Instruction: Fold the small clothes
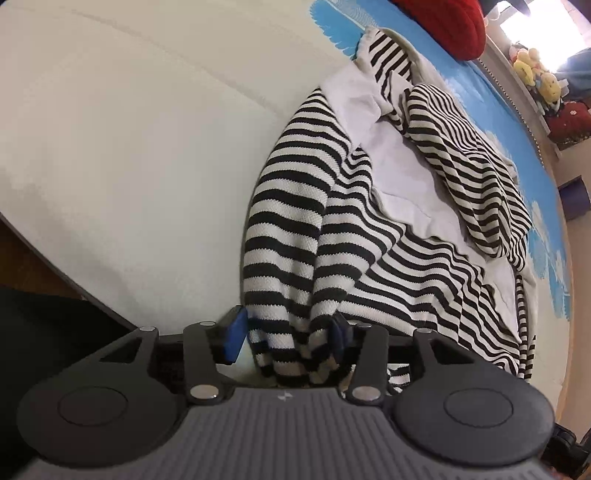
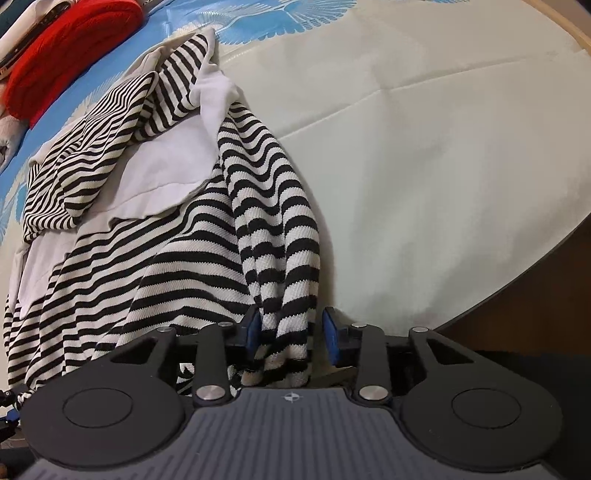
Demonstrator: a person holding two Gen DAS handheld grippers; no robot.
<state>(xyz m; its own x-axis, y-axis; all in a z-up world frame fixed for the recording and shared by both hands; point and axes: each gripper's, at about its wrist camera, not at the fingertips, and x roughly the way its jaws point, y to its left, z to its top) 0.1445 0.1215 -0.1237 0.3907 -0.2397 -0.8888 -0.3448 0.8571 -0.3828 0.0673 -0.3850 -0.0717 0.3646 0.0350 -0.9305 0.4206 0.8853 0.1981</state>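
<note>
A black-and-white striped knit top (image 1: 373, 229) (image 2: 155, 258) with a white inner layer (image 1: 402, 173) lies crumpled on a cream sheet (image 1: 147, 147). In the left wrist view a bunched striped sleeve hangs down between the blue pads of my left gripper (image 1: 286, 338). The jaws stand apart, and the left pad is clear of the cloth. In the right wrist view another striped fold drops between the pads of my right gripper (image 2: 291, 336). There the cloth rests against the left pad, with a gap before the right pad. Neither gripper pinches the fabric.
The sheet has a blue feather print (image 2: 295, 18) on its far side. A red knitted item (image 2: 70, 48) (image 1: 443, 22) lies beyond the top. Plush toys (image 1: 535, 70) sit on a ledge. The bed's dark edge (image 2: 517, 288) and wooden floor (image 1: 22, 258) lie close by.
</note>
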